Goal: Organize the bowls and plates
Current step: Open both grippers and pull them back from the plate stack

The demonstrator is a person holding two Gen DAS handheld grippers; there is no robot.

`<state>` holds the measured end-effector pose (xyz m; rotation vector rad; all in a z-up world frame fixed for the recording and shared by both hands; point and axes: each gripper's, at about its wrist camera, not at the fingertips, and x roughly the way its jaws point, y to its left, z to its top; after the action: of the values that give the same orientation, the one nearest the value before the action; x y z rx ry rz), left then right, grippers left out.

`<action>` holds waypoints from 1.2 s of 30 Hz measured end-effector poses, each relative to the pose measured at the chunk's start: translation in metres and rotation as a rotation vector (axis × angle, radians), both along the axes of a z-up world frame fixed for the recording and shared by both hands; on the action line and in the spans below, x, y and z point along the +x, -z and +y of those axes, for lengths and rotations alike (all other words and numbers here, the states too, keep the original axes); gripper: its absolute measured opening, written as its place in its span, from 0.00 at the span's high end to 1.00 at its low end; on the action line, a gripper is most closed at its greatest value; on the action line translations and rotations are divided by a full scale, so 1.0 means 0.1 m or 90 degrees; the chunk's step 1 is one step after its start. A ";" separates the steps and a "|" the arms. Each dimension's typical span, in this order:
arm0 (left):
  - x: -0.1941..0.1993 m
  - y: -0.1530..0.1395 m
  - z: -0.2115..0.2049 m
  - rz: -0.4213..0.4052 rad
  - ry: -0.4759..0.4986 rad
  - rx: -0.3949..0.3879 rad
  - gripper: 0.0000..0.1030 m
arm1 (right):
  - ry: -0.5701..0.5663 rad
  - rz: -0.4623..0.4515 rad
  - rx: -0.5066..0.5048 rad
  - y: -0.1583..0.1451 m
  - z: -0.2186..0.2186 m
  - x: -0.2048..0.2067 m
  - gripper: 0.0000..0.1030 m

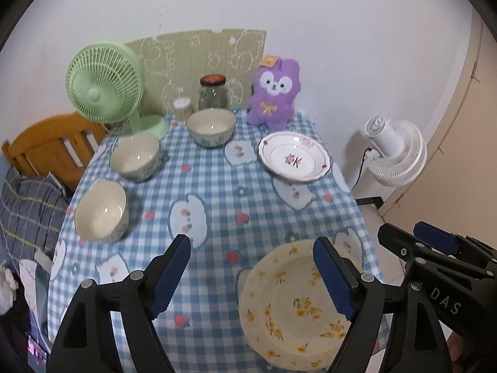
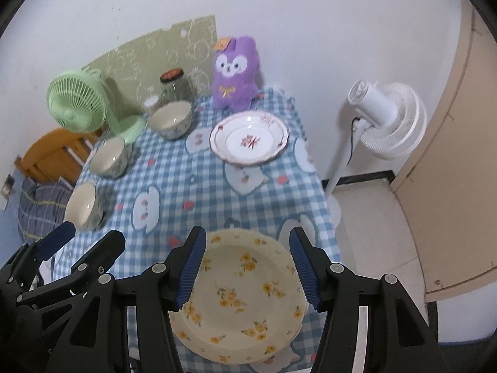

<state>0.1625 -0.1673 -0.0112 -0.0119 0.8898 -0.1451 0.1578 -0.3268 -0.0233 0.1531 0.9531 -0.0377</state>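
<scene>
From the left wrist, the left tool (image 1: 251, 276) hangs wide open and empty above the surface (image 1: 217, 186); three bowls sit left, so approach the nearest bowl (image 1: 101, 209) squarely. From the right wrist, the right tool (image 2: 248, 269), open and empty, hovers over the yellow-flowered plate (image 2: 245, 298); grip its rim gently.

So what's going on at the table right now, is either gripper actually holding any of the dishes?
No. A person holds both grippers above the near edge of the checked tablecloth, and neither grips anything. The left gripper is open over bare cloth. The right gripper is open above the yellow-flowered plate, which lies on the table. The pink-flowered plate sits at the far right, and three bowls stand apart along the left, none stacked yet.
</scene>
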 end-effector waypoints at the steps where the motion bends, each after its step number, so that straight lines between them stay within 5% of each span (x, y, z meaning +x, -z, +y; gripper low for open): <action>1: 0.02 -0.03 0.00 -0.005 0.003 0.001 0.19 | 0.005 -0.006 -0.003 -0.04 0.00 0.01 0.41; 12: 0.31 -0.12 -0.09 -0.020 0.009 0.012 0.15 | 0.019 -0.020 -0.034 -0.15 -0.08 0.31 0.37; 36: 1.29 -0.02 -0.41 -0.001 -0.084 0.036 0.15 | -0.070 -0.016 -0.019 -0.04 -0.42 1.55 0.37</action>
<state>0.2917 -0.2087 -0.0091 -0.0176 0.8885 0.0038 0.3131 -0.3689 -0.0191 0.0734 0.9340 0.0520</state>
